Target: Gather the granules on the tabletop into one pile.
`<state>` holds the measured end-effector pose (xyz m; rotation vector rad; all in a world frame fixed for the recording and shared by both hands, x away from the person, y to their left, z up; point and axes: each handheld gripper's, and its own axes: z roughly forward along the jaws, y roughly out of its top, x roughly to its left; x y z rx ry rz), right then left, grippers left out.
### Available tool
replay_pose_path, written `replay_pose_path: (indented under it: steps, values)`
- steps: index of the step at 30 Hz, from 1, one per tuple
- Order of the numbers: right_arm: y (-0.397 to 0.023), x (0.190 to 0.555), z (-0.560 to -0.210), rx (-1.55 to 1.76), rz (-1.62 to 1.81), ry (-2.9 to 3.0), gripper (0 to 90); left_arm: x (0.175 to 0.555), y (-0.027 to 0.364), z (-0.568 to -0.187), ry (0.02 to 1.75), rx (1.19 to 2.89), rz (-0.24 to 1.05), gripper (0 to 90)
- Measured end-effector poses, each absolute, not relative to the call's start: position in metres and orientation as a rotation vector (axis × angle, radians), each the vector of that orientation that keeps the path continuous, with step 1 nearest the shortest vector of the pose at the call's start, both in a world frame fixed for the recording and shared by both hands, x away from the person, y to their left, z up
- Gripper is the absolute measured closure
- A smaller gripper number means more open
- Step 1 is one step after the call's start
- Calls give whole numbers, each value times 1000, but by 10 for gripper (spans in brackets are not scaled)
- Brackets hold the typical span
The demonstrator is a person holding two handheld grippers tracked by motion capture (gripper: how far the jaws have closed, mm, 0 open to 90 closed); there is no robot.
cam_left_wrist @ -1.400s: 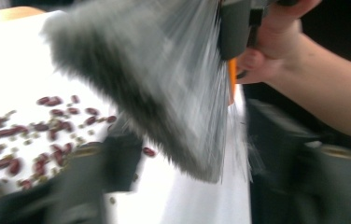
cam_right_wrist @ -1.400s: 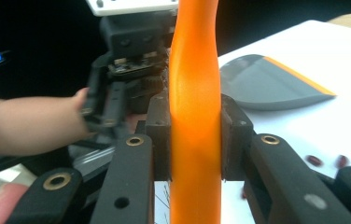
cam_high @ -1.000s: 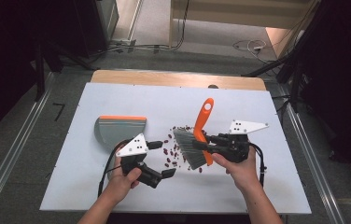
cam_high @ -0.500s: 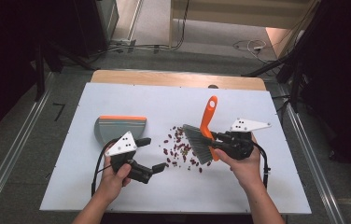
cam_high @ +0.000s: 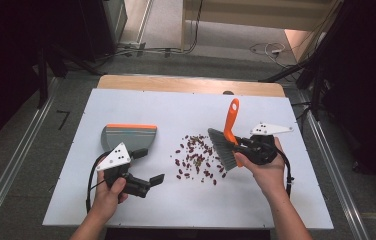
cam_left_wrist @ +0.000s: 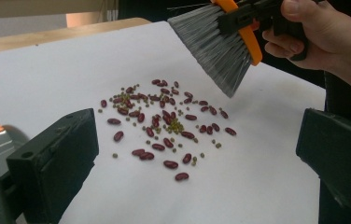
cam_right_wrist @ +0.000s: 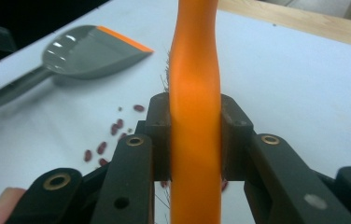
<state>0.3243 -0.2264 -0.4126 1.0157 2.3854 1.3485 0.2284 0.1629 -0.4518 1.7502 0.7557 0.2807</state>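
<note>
The right gripper (cam_high: 246, 147) has its jaws clamped on the brush (cam_high: 227, 137), bristles lifted beside the scattered beans (cam_high: 196, 160). The left gripper (cam_high: 148, 182) is empty, jaws apart, near the dustpan (cam_high: 128, 136). Judging by this, no beans are collected yet; all sweeping remains.

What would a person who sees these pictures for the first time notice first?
The orange-handled brush, clamped in the right gripper, hangs tilted with its grey bristles just above the right side of the scattered beans at the middle of the white table. To the left lies a grey dustpan with an orange edge, just beyond the open left gripper.
</note>
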Motion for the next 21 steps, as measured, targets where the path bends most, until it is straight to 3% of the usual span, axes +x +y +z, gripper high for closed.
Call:
replay_pose_path:
  steps: [21]
  values:
    - [-219,384,-402,1050,972,2362,690,216,199,-465,819,1662,377,0]
